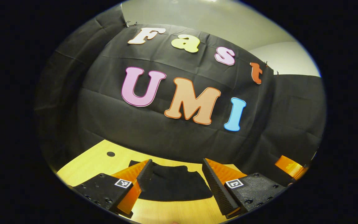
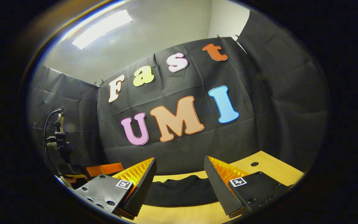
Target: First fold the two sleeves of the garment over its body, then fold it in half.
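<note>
There is one garment, a dark one, and it lies flat on the tabletop near the far edge, close to the black cloth wall. In the left gripper view its near edge curves across the wood between the two fingers. In the right gripper view the garment looks like a low dark band with a bumpy top edge. Its sleeves cannot be picked out in either view.

There are two claws. The left claw is wide open, holds nothing, and hangs above the garment without touching it. The right claw is also wide open and holds nothing. It too sits above the cloth.

The tabletop is pale wood. One small round hole shows in it in the left gripper view, to the left of the garment, with bare wood around it. In the right gripper view there is one hole too, on the right side, with bare wood near it. Bare wood also lies in front of the garment in both views.

The right gripper view shows one dark stand with a cable at the left, and a bright ceiling light. The left gripper view shows an orange part at the far right edge.
</note>
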`<state>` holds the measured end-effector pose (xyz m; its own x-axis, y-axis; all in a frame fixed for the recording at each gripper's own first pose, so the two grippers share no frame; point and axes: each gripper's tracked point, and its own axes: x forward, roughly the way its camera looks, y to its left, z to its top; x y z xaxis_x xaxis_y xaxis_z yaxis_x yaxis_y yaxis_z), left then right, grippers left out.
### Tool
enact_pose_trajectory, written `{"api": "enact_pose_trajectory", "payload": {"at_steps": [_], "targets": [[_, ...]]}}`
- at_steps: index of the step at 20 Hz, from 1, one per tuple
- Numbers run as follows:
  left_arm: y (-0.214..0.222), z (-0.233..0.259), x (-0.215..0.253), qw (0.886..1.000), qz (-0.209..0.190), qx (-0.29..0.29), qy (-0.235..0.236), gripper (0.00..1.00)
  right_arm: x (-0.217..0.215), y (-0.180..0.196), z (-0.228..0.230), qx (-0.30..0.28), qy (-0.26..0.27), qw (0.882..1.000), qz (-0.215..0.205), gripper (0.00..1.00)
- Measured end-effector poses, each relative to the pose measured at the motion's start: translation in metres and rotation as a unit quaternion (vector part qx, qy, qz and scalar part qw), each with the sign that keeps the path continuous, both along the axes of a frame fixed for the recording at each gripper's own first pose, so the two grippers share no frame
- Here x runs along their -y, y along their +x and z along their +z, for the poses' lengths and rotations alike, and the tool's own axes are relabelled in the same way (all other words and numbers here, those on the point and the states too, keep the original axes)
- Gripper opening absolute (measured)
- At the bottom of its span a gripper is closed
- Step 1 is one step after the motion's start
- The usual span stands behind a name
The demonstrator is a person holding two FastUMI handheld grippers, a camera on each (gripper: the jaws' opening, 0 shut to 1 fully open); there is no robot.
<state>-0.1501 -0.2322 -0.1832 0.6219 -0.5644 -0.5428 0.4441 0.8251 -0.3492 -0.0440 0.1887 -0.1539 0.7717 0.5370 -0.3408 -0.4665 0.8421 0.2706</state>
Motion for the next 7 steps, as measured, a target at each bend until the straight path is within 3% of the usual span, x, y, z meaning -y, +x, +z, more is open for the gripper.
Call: {"api": "enact_pose_trajectory", "payload": {"at_steps": [7], "targets": [[-0.010, -0.001, -0.004, 1.000, -0.027, -0.004, 0.007, 0.93, 0.001, -0.023, -0.003, -0.014, -0.010, 1.000, 0.001, 0.97]]}}
